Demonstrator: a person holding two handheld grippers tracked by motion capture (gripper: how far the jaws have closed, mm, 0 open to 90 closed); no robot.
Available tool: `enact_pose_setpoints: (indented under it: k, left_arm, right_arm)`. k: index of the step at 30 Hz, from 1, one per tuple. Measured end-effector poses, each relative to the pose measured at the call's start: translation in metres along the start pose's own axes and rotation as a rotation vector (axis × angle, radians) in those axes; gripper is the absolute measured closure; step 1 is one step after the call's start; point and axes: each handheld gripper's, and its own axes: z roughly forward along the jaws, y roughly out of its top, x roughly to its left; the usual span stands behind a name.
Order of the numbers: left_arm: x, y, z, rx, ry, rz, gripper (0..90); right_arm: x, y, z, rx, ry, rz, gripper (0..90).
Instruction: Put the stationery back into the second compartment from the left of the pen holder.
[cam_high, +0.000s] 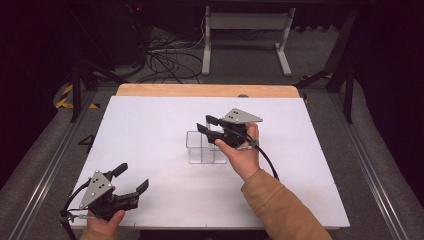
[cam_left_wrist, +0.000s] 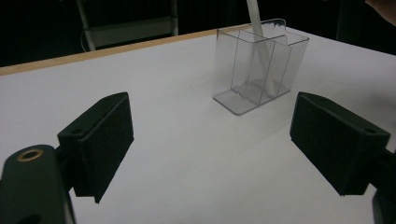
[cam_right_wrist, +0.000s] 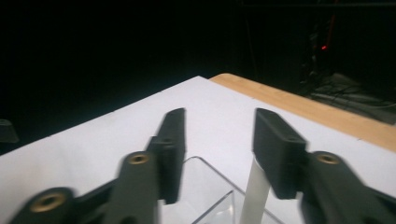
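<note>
Dropping a white stick into the clear plastic box: that's the step I read here. My right gripper hovers just above the box, its fingers spread to about half their travel; the stick stands upright in the gap, leaning against one finger, not clamped. From the left gripper view the stick stands in one of the box's inner compartments, top poking above the rim; which compartment I can't tell.

Left gripper sits well apart from the box, toward the near left corner, fingers wide open, nothing between them.

Next move, my call: lift the right gripper straight up off the box without brushing the stick or tipping the box, which is light and unanchored. Keep the fingers spread on the way out.

Box sits near the middle of the white worktop, bare around it. Beyond the box, a wooden edge, then grey floor with loose cables and a white desk frame. Room is dark.
</note>
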Motion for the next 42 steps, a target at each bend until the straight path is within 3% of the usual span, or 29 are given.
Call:
enact_pose_setpoints:
  k: [4,13,27,32,36,42]
  left_arm:
    - [0.0,0.0,0.0,0.0,0.0,0.001,14.2]
    - [0.0,0.0,-0.001,-0.002,0.002,-0.001,14.2]
    - [-0.001,0.0,0.0,-0.002,0.004,0.001,14.2]
    - [-0.001,0.0,0.0,0.0,0.006,-0.001,14.2]
    - [-0.001,0.0,0.0,0.0,0.005,-0.003,14.2]
    - [-0.001,0.0,0.0,0.0,0.005,-0.003,14.2]
  right_arm:
    - [-0.002,0.003,-0.008,0.013,-0.035,-0.031,41.1]
    - [-0.002,0.012,-0.033,0.019,-0.049,-0.078,34.9]
    - [-0.002,0.017,-0.076,0.012,-0.03,-0.129,29.3]
    - [-0.006,0.014,-0.094,0.002,0.007,-0.121,28.9]
    - [-0.009,0.012,-0.107,-0.006,-0.011,-0.163,28.0]
    - [-0.016,0.003,-0.12,-0.003,0.013,-0.173,27.4]
